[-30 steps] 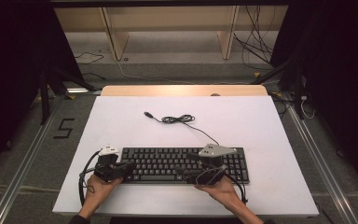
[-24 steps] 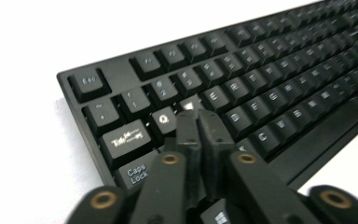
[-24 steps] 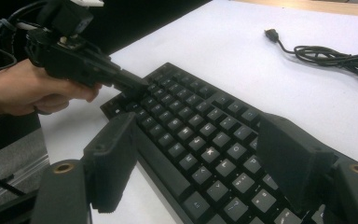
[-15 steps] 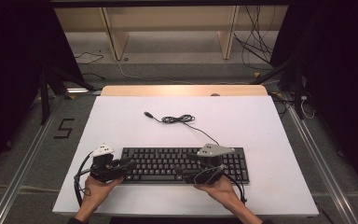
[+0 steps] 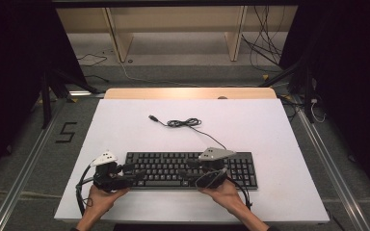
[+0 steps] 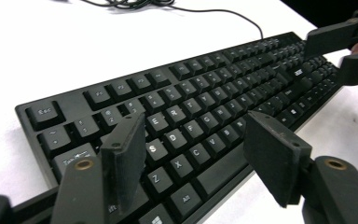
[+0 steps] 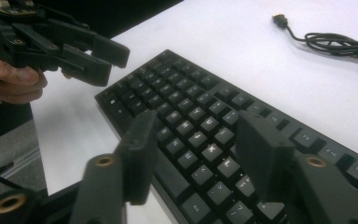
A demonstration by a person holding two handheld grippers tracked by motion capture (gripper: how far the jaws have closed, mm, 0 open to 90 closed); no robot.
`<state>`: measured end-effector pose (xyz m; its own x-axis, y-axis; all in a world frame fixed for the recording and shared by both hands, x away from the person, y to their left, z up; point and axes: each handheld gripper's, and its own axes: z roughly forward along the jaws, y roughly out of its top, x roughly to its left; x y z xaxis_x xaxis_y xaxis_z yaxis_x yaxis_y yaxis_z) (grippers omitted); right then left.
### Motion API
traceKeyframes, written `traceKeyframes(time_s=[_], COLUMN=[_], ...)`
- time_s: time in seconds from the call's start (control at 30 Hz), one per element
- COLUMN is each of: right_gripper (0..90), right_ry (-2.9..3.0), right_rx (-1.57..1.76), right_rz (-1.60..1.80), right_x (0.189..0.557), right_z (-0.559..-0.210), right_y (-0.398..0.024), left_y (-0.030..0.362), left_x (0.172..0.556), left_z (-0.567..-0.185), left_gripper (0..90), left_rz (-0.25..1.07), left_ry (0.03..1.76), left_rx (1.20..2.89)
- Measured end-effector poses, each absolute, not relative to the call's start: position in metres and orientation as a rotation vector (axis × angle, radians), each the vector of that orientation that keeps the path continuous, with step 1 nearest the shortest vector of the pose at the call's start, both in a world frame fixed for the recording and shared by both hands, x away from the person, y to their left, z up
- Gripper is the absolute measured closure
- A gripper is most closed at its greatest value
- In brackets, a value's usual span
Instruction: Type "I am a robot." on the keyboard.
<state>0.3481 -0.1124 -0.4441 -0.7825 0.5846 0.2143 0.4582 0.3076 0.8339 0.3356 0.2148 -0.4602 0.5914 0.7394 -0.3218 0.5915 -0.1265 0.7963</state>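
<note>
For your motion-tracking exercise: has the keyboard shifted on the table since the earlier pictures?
No. The keyboard sits as before, below the coiled cable on the table.

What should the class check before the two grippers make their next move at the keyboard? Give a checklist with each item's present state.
1. Keyboard lies flat on the table: ok.
2. Left gripper, jaws just opening, has nothing between them: ok.
3. Right gripper, jaws just closing, has nothing between them: ok.
4. Cable lies clear of both grippers: ok.
5. Plug is free on the table, not connected: ok.
6. Jaws touching the keys: cannot tell.
</note>
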Motion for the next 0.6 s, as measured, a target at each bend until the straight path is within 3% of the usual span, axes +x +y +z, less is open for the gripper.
traceKeyframes(time_s=[0.6], right_gripper=[87.8], right_ry=[2.527], right_rx=[0.950], right_rz=[1.395], right_x=[0.358], right_z=[-0.450], right_y=[-0.091], left_y=[0.214], left_x=[0.333], left_z=[-0.460], left_gripper=[32.5], left_rz=[0.195], left_ry=[1.067], left_rx=[1.794])
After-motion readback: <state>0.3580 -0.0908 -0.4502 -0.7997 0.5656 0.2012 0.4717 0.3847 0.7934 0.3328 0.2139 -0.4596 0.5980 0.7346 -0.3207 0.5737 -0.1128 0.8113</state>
